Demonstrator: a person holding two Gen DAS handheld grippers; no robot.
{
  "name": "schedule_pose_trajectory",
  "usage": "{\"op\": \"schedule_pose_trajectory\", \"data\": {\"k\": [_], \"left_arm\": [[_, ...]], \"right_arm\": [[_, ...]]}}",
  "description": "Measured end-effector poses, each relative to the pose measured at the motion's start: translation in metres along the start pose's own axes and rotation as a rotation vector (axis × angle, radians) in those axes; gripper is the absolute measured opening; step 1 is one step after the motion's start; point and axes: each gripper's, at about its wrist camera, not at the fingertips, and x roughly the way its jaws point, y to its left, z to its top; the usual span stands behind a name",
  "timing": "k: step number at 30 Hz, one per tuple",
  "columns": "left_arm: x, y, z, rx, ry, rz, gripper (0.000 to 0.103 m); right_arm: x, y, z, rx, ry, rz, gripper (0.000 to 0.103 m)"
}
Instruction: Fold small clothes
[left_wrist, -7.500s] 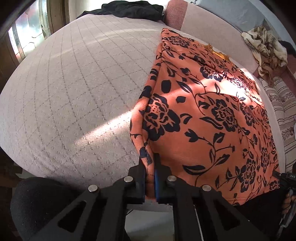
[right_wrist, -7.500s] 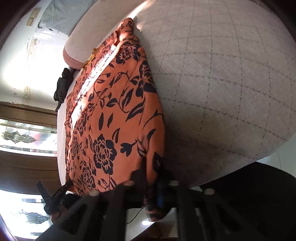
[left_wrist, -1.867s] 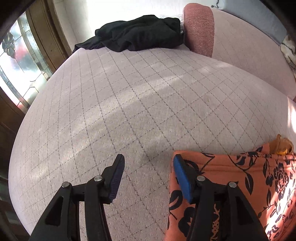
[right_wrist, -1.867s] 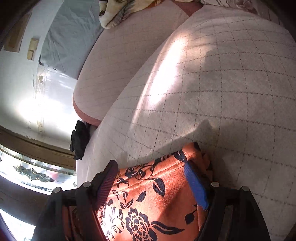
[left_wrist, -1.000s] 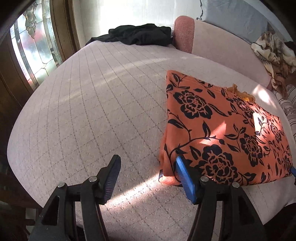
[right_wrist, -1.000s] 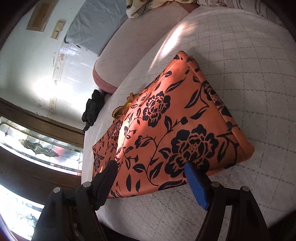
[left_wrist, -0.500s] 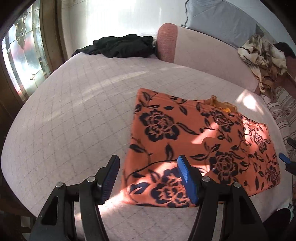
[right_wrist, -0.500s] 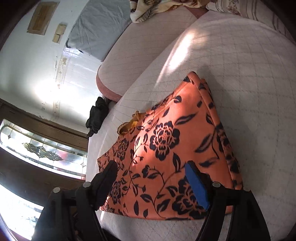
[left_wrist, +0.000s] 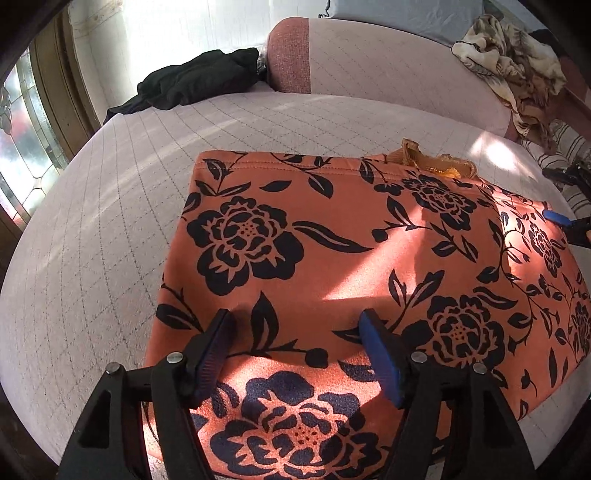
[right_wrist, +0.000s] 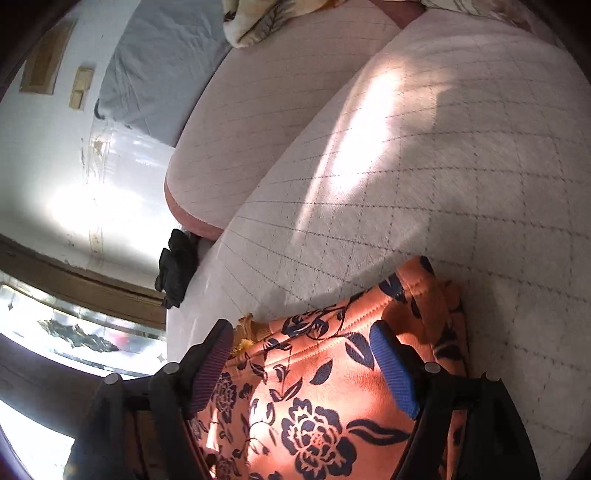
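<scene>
Orange floral garment (left_wrist: 332, 258) folded flat on quilted sofa (left_wrist: 110, 221), no readable writing

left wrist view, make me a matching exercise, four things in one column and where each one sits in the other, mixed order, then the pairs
Things:
1. orange floral garment
2. black clothing
3. beige patterned cloth
4. left gripper

Places:
A. far left corner of the seat, beside the pink bolster
B. draped over the backrest, upper right
C. folded flat on the quilted seat, centre
D. over the garment's near edge, jaws opening, gripping nothing

Pairs: 1-C, 2-A, 3-B, 4-D
</scene>
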Motion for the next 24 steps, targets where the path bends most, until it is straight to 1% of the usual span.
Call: {"op": "schedule_pose_trajectory", "data": {"k": [1,2,3,4,5,7,9,11,14,15,16,17,18,19,20,21,22,23,24], "left_arm": [[0.0,0.0,0.0,0.004,-0.002,0.003,0.072],[0.0,-0.001,0.0,0.005,-0.001,0.004,0.072],[-0.001,0.0,0.001,0.003,0.0,0.001,0.072],[-0.002,0.002,0.001,-0.001,0.006,-0.004,0.072],[-0.004,0.004,0.001,-0.009,0.009,-0.01,0.072],[-0.012,0.008,0.0,-0.03,0.003,-0.011,0.072],[-0.021,0.014,-0.003,-0.053,-0.015,-0.009,0.072],[-0.031,0.02,-0.009,-0.074,-0.029,-0.014,0.072],[-0.042,0.028,-0.02,-0.091,-0.042,-0.005,0.072],[-0.044,0.03,-0.024,-0.092,-0.042,0.004,0.072],[-0.042,0.031,-0.028,-0.087,-0.039,0.02,0.072],[-0.035,0.033,-0.032,-0.077,-0.018,0.041,0.072],[-0.025,0.034,-0.035,-0.062,0.021,0.07,0.072],[-0.019,0.035,-0.038,-0.049,0.04,0.082,0.075],[-0.023,0.037,-0.038,-0.053,0.031,0.079,0.075],[-0.031,0.04,-0.037,-0.065,0.03,0.082,0.074],[-0.042,0.043,-0.037,-0.081,0.009,0.067,0.074],[-0.052,0.046,-0.037,-0.096,-0.03,0.05,0.074],[-0.059,0.049,-0.038,-0.102,-0.064,0.054,0.075]], "right_arm": [[0.009,-0.007,0.004,0.011,0.014,-0.065,0.079],[0.011,-0.017,0.006,0.058,0.001,-0.041,0.079],[0.007,-0.019,0.008,0.095,-0.021,-0.02,0.079],[0.001,-0.016,0.007,0.106,-0.04,-0.014,0.079],[-0.006,-0.009,0.004,0.09,-0.055,-0.011,0.079],[-0.022,0.009,-0.011,0.032,-0.055,-0.004,0.079],[-0.043,0.026,-0.036,-0.024,-0.047,0.015,0.079],[-0.064,0.038,-0.071,-0.058,-0.035,0.017,0.079],[-0.085,0.043,-0.131,-0.029,-0.013,0.083,0.08],[-0.086,0.042,-0.148,-0.021,0.013,0.098,0.08],[-0.087,0.039,-0.163,-0.014,0.028,0.104,0.08],[-0.087,0.034,-0.175,-0.006,0.028,0.105,0.08],[-0.085,0.026,-0.183,0.003,0.027,0.089,0.08],[-0.08,0.016,-0.187,0.016,0.026,0.044,0.08],[-0.076,0.002,-0.187,0.06,0.021,-0.026,0.08],[-0.076,-0.011,-0.188,0.136,0.013,-0.012,0.079],[-0.081,-0.015,-0.186,0.18,-0.003,0.021,0.079],[-0.088,-0.008,-0.184,0.165,-0.005,0.029,0.08],[-0.095,0.004,-0.183,0.109,-0.018,0.044,0.08]]}}
